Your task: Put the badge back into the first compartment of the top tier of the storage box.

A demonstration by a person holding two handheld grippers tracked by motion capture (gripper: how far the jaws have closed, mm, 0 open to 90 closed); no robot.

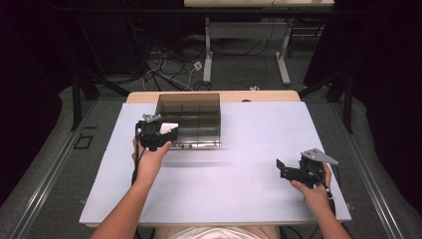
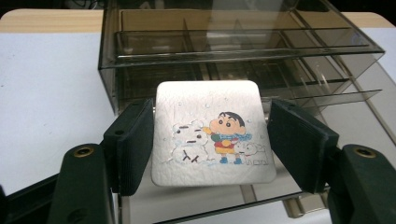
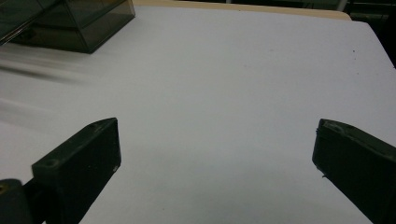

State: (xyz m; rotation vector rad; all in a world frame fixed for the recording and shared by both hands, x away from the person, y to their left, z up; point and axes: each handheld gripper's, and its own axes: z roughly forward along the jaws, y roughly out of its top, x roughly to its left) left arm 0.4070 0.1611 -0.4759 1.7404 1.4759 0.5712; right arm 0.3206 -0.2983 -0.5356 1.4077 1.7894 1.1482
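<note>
The left claw (image 2: 212,140) holds a white square coaster (image 2: 212,133) by its two side edges, a pad pressed on each. The coaster lies flat between the pads, printed face up, with a cartoon of a child and a snowman. In the high view the left claw (image 1: 158,133) is at the front left corner of a smoky clear plastic organizer (image 1: 191,119) that sits toward the far left of the tabletop (image 1: 249,179), and the coaster (image 1: 168,127) shows as a pale patch just in front of the box.

From the left gripper view the organizer (image 2: 243,51) stands right behind the coaster. It has thin dividers making several compartments, and a shallow clear tray or drawer appears to stick out toward the camera under the coaster; whether the coaster touches it cannot be told.

The right claw (image 1: 291,172) rests low near the right front of the tabletop, well apart from the box. Its jaws stand wide with nothing between them, and bare white tabletop (image 3: 224,93) lies ahead of them.

Judging from this, the pick-up is done and the carry to the box is nearly done. What seems left is to line the coaster up with a compartment or the tray, lower it in, and let go. The compartments look empty as far as the tinted walls allow.
</note>
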